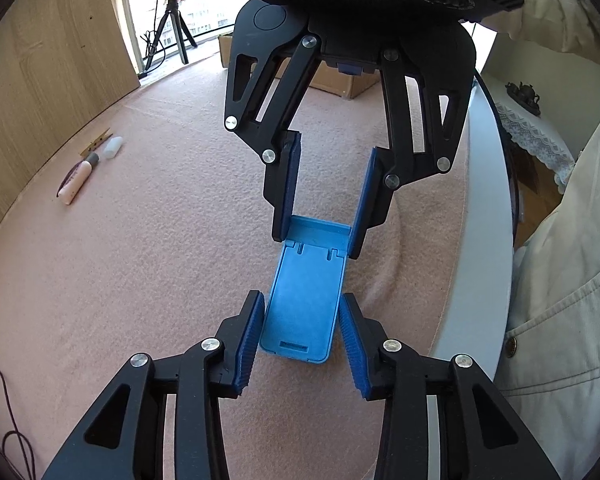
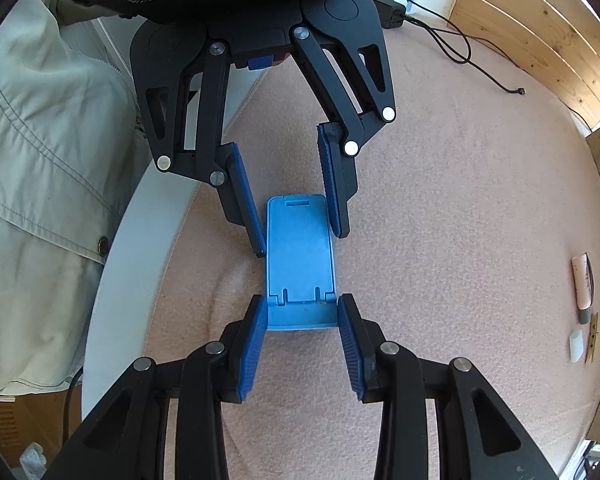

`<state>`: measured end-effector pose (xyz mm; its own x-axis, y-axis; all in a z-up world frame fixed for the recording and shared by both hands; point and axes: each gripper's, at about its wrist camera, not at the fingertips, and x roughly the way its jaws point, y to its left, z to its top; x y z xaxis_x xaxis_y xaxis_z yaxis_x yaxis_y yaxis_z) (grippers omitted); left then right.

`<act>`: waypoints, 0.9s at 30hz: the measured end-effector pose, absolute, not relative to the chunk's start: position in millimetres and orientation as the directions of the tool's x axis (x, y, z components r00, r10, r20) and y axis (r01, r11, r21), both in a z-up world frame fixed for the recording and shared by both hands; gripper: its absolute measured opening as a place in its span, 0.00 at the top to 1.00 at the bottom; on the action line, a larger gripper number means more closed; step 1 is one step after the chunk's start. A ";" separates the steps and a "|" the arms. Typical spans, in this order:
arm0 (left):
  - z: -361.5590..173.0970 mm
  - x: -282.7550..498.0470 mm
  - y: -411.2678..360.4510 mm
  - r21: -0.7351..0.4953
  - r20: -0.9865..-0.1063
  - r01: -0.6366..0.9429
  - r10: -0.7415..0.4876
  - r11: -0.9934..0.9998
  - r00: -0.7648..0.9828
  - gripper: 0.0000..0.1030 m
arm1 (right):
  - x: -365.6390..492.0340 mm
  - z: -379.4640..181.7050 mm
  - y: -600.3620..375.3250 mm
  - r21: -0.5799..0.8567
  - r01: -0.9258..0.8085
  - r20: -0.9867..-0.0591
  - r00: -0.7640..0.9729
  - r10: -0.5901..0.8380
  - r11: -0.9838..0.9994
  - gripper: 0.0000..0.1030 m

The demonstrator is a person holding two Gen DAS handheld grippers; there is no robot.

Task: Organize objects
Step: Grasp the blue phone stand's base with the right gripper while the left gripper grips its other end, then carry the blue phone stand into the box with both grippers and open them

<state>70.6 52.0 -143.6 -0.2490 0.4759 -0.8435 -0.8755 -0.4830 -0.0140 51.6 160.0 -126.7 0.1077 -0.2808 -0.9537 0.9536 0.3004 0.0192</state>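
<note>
A blue folding phone stand (image 1: 302, 300) (image 2: 300, 248) lies flat on the pink blanket. In the right wrist view, my right gripper (image 2: 302, 318) is shut on its hinged end, both blue pads pressed against the sides. From the opposite side my left gripper (image 1: 302, 320) straddles the stand's other end. Its blue pads sit close beside the edges, and a thin gap shows at the right pad (image 1: 352, 344). The right gripper (image 1: 320, 236) shows at the top of the left wrist view, and the left gripper (image 2: 298, 236) at the top of the right wrist view.
A pink tube (image 1: 76, 182) (image 2: 582, 280), a wooden clothespin (image 1: 98, 141) and a small white bottle (image 1: 112, 148) lie far off by the wooden wall. A black cable (image 2: 460, 44) runs across the blanket. The white table edge (image 1: 480, 240) and a person's beige jacket (image 1: 560, 300) are close by.
</note>
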 end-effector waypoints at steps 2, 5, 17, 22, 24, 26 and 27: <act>-134.8 68.0 54.4 0.004 -0.842 -0.878 0.472 -0.478 -0.261 0.60 | 48.4 -119.6 164.7 0.005 0.956 -0.950 0.096 -0.297 0.293 0.68; -119.8 67.1 59.3 0.042 -0.840 -0.883 0.462 -0.468 -0.285 0.60 | 50.2 -106.9 169.1 -0.023 0.958 -0.946 0.072 -0.316 0.286 0.68; -74.8 52.1 111.5 0.142 -0.840 -0.913 0.441 -0.383 -0.315 0.59 | 62.3 -68.8 188.4 -0.135 0.969 -0.925 -0.049 -0.376 0.206 0.68; -63.3 42.1 152.3 0.159 -0.837 -0.932 0.456 -0.327 -0.303 0.59 | 52.1 -56.6 217.3 -0.166 0.976 -0.916 -0.098 -0.390 0.143 0.68; -61.2 34.3 172.6 0.167 -0.835 -0.939 0.463 -0.300 -0.296 0.59 | 51.1 -48.7 233.4 -0.176 0.978 -0.913 -0.120 -0.390 0.112 0.68; -58.2 27.5 194.4 0.174 -0.833 -0.946 0.472 -0.273 -0.290 0.59 | 47.3 -44.4 249.9 -0.187 0.979 -0.912 -0.144 -0.385 0.078 0.68; -56.3 24.9 206.4 0.178 -0.831 -0.949 0.477 -0.259 -0.286 0.59 | 44.3 -41.6 259.9 -0.193 0.979 -0.910 -0.156 -0.384 0.059 0.68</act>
